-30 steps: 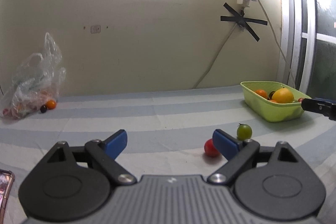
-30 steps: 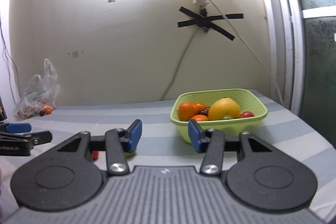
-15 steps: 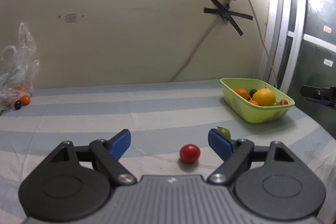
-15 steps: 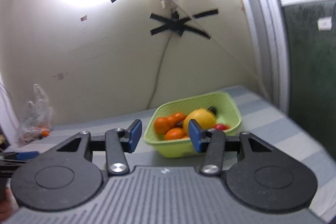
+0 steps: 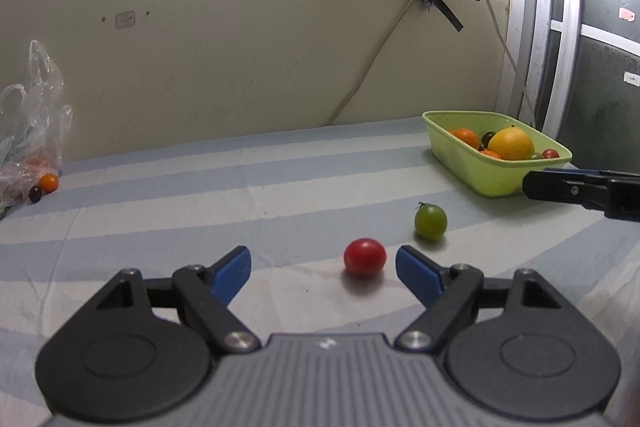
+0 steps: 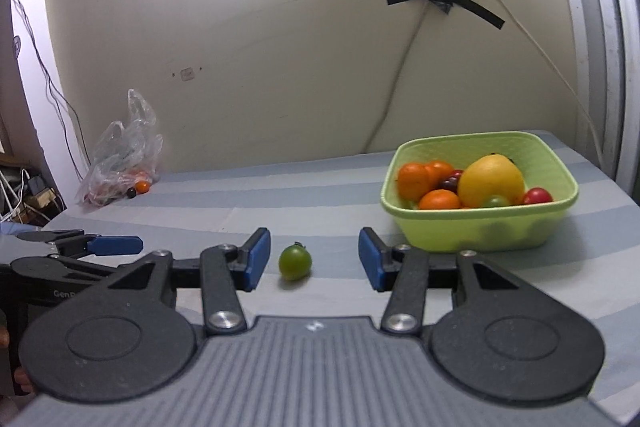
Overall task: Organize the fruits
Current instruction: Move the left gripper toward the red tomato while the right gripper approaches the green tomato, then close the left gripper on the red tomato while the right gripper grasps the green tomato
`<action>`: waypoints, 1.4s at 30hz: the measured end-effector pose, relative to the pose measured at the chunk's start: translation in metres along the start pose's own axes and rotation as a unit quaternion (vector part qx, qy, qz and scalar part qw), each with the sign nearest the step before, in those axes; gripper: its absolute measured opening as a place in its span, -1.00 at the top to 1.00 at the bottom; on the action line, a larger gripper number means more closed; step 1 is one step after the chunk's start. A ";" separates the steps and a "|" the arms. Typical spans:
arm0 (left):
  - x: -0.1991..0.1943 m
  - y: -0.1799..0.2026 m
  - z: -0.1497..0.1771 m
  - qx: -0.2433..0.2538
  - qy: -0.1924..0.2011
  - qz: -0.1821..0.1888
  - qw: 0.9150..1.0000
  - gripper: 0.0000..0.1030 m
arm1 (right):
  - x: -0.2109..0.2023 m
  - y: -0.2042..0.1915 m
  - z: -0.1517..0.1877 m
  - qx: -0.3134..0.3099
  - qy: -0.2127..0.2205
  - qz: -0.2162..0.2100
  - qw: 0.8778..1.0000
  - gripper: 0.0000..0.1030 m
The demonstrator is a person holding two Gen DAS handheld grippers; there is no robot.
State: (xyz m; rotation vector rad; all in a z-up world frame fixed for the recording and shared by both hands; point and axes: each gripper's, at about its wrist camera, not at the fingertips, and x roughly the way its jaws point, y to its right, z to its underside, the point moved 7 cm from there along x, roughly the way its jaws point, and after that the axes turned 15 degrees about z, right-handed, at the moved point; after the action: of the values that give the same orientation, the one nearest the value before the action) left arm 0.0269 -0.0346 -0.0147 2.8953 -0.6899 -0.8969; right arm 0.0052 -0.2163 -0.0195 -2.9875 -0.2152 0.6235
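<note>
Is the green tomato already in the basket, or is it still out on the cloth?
Out. The green tomato lies on the striped cloth, left of the basket, apart from it and untouched.

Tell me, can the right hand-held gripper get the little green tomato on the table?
Probably yes. The green tomato lies alone on the striped cloth, in line with the gap of the open right hand-held gripper. Nothing stands between them. The red tomato and the green basket sit off to the sides.

Left gripper (image 5: 323,267) jaws apart, untouching; red tomato (image 5: 365,257) between them, nearer right pad. Green tomato (image 5: 430,222) just beyond red; green basket (image 5: 472,163) farther right.
</note>
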 end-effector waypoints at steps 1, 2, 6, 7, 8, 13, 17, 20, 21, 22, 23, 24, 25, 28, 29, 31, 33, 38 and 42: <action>-0.001 0.000 0.000 0.000 -0.002 0.000 1.000 -0.60 | 0.001 0.001 -0.001 0.000 -0.002 -0.001 1.000 -0.01; -0.001 -0.001 0.001 0.000 -0.003 0.001 1.000 -0.60 | 0.002 0.002 -0.002 -0.001 -0.004 -0.001 1.000 -0.01; 0.001 -0.001 -0.001 -0.004 -0.010 0.011 1.000 -0.57 | 0.008 0.001 -0.002 -0.009 -0.014 -0.002 1.000 -0.01; 0.003 0.000 -0.002 -0.004 -0.013 0.015 1.000 -0.55 | 0.011 -0.001 -0.001 -0.012 -0.018 -0.003 1.000 -0.01; 0.005 0.001 -0.002 -0.004 -0.013 0.018 1.000 -0.50 | 0.014 -0.002 0.000 -0.015 -0.022 -0.003 1.000 0.00; 0.012 0.006 0.001 0.004 -0.021 0.026 0.999 -0.48 | 0.019 -0.007 0.004 -0.021 -0.028 -0.006 0.999 0.01; 0.020 0.004 -0.001 -0.003 -0.028 0.032 0.999 -0.48 | 0.028 -0.010 0.006 -0.026 -0.036 -0.008 0.999 0.01; 0.029 0.006 -0.001 0.006 -0.034 0.032 0.999 -0.48 | 0.037 -0.016 0.006 -0.036 -0.043 -0.010 0.998 0.01; 0.033 0.005 -0.001 0.006 -0.037 0.032 0.999 -0.48 | 0.039 -0.016 0.005 -0.039 -0.044 -0.010 0.998 0.01; 0.036 0.005 0.000 0.004 -0.041 0.034 0.999 -0.48 | 0.042 -0.018 0.005 -0.040 -0.046 -0.011 0.998 0.01; 0.039 0.004 0.000 0.003 -0.043 0.036 0.998 -0.48 | 0.045 -0.018 0.004 -0.040 -0.049 -0.012 0.998 0.01; 0.042 0.003 0.000 0.001 -0.045 0.036 0.998 -0.47 | 0.047 -0.019 0.004 -0.039 -0.052 -0.015 0.998 0.01; 0.044 0.002 0.001 0.000 -0.046 0.036 0.998 -0.46 | 0.050 -0.020 0.004 -0.038 -0.055 -0.017 0.998 0.00; 0.049 0.000 0.005 0.001 -0.051 0.032 0.998 -0.44 | 0.058 -0.025 0.005 -0.038 -0.063 -0.021 0.997 0.00; 0.050 0.000 0.006 0.002 -0.052 0.032 0.998 -0.37 | 0.060 -0.026 0.005 -0.038 -0.065 -0.023 0.997 0.00; 0.052 -0.002 0.006 0.003 -0.053 0.032 0.998 -0.30 | 0.064 -0.028 0.007 -0.039 -0.070 -0.024 0.997 0.00; 0.055 -0.004 0.006 0.000 -0.053 0.032 0.998 -0.27 | 0.068 -0.030 0.008 -0.039 -0.075 -0.027 0.996 0.00; 0.057 -0.004 0.006 -0.002 -0.051 0.042 0.998 -0.14 | 0.076 -0.034 0.013 -0.043 -0.085 -0.029 0.995 0.00; 0.057 0.000 0.005 0.002 -0.046 0.060 0.997 0.38 | 0.081 -0.032 0.018 -0.047 -0.096 -0.023 0.994 0.13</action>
State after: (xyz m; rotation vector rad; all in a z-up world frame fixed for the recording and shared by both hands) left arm 0.0656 -0.0580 -0.0493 2.7954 -0.8629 -1.0198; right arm 0.0676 -0.1710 -0.0642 -3.0004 -0.3339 0.9206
